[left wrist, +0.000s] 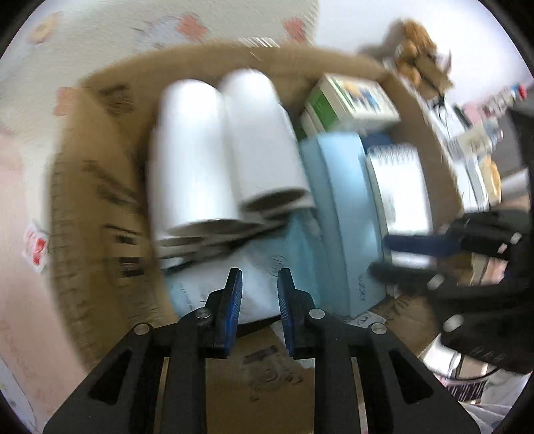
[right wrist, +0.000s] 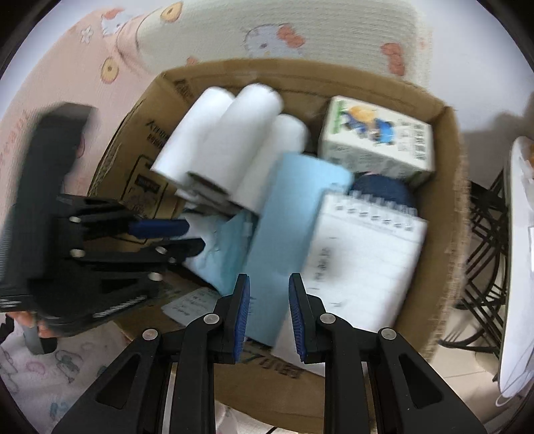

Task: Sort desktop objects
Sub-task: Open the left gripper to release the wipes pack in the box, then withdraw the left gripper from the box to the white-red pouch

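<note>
I look almost straight down into an open cardboard box (right wrist: 447,187) from both wrist cameras; both views are smeared with blur.

My left tongs (left wrist: 259,293) stand a little spread, and I see nothing between the blue pads (left wrist: 233,300). Below them lies crumpled pale blue paper (left wrist: 277,247) on the box floor. From the right wrist view these same left tongs (right wrist: 193,235) reach in from nine o'clock, tips over the box's near-left corner, and a fingertip of the person's hand (right wrist: 28,320) shows beneath the handle.

My right tongs (right wrist: 269,310) show a narrow gap between their pads, with nothing pinched; I read them as at their closed stop. They hang over the near edge of a long light blue box (right wrist: 293,213) that runs from six o'clock toward twelve through the middle of the cardboard box.

Contents, seen from the right wrist: three white rolls (right wrist: 227,140) lie side by side at eleven o'clock, touching one another. A green-and-white carton (right wrist: 377,140) with a cartoon print sits at one o'clock. A spiral notepad (right wrist: 360,260) lies at three o'clock, just beside the light blue box, and a dark blue round thing (right wrist: 380,190) peeks out between notepad and carton.

The cardboard box rests on a cartoon-printed cloth (right wrist: 300,30).
</note>
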### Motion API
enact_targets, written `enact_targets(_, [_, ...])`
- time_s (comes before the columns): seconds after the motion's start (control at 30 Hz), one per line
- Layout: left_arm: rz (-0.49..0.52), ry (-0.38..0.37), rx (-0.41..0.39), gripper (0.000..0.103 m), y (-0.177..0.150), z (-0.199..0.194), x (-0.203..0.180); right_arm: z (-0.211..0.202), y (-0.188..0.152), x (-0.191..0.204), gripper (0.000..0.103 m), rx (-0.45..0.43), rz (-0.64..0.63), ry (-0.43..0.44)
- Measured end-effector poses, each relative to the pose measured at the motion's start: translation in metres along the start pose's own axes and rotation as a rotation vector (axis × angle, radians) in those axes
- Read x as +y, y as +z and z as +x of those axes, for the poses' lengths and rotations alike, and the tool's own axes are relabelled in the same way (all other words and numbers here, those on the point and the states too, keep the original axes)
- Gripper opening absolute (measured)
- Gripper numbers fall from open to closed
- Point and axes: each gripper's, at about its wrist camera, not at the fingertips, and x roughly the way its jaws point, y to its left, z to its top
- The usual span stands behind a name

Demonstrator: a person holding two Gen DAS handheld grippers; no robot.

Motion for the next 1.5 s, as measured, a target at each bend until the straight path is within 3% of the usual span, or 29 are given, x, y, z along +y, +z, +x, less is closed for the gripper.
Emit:
enact_targets(0.13, [-0.047,-0.066,-0.111,0.022,-0.011,-0.021,0.028,0.017,0.011,0.026,0.02,0.051,-0.049,0.017])
enact_targets(0.2, [-0.063,-0.082,-0.148,0.012,-0.011,-0.034,0.041,0.028,0.017,0.037,0.02,0.083,-0.062,0.038])
enact_targets(0.37, [-0.083,-0.162,-0.23,0.011,-0.017,-0.044,0.049,0.061,0.032,0.049,0.02,0.185,-0.013,0.04])
enact_targets(0.47, [-0.081,-0.149,-0.288,0.011,-0.021,-0.05,0.052,0.075,0.037,0.051,0.02,0.207,0.02,0.037])
enact_targets(0.53, [-0.065,-0.14,-0.334,0.012,-0.025,-0.055,0.054,0.081,0.04,0.052,0.02,0.197,0.014,-0.03])
enact_targets(0.73, [-0.058,-0.153,-0.382,0.012,-0.032,-0.066,0.065,0.105,0.038,0.052,0.02,0.269,0.016,-0.05])
enact_targets(0.93, [-0.054,-0.17,-0.425,0.012,-0.038,-0.071,0.072,0.111,0.038,0.051,0.02,0.287,0.01,-0.063])
enact_targets(1.07, [-0.06,-0.185,-0.434,0.012,-0.039,-0.073,0.073,0.107,0.035,0.054,0.02,0.27,-0.025,-0.088])
enact_targets(1.5, [-0.029,-0.212,-0.454,0.011,-0.042,-0.073,0.067,0.04,0.021,0.074,0.02,0.051,-0.085,-0.081])
